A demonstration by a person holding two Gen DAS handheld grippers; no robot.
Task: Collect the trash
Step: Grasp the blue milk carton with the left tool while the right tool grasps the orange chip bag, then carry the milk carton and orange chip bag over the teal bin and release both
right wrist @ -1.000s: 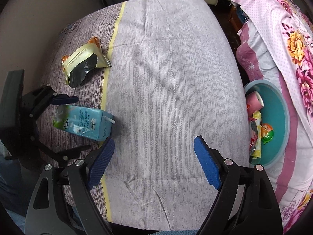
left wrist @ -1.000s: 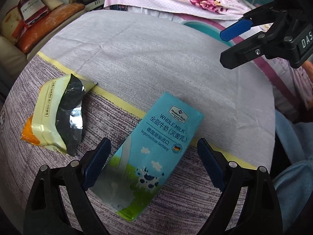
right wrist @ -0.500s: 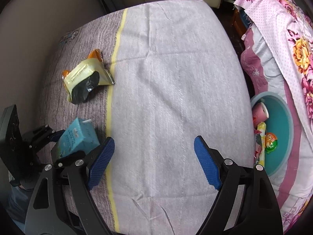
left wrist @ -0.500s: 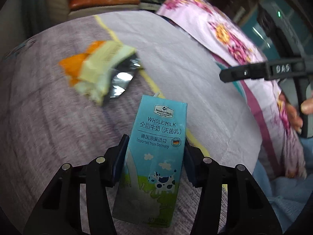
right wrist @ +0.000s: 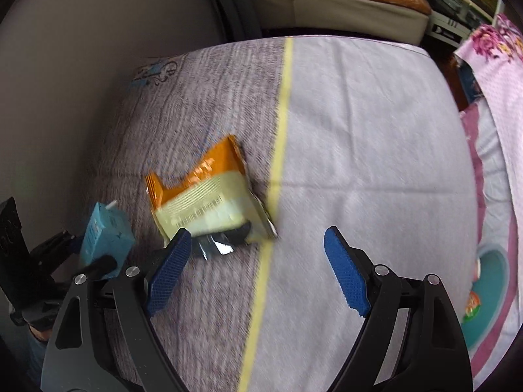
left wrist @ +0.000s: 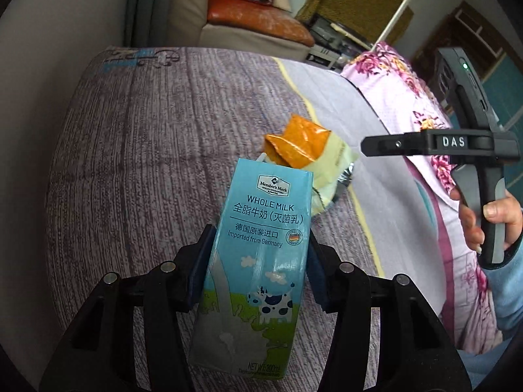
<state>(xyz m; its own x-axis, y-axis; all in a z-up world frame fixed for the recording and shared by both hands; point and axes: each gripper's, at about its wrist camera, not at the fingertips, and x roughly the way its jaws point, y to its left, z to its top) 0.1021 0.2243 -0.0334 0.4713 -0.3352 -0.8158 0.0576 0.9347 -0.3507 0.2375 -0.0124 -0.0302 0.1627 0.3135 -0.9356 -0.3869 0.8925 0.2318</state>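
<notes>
Broadly, a grey-and-purple cloth covers the bed (right wrist: 359, 137), a sofa (left wrist: 255, 23) behind. Only the right view shows the teal basin (right wrist: 490, 294). Right claw (right wrist: 255, 271) gapes above the wrapper (right wrist: 209, 202); left claw (left wrist: 258, 261) clamps the milk carton (left wrist: 258, 261) aloft.

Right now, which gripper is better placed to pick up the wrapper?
Right. The right gripper is open with nothing in it and sits just short of the wrapper on the bed. The left gripper is already shut on the milk carton.
</notes>
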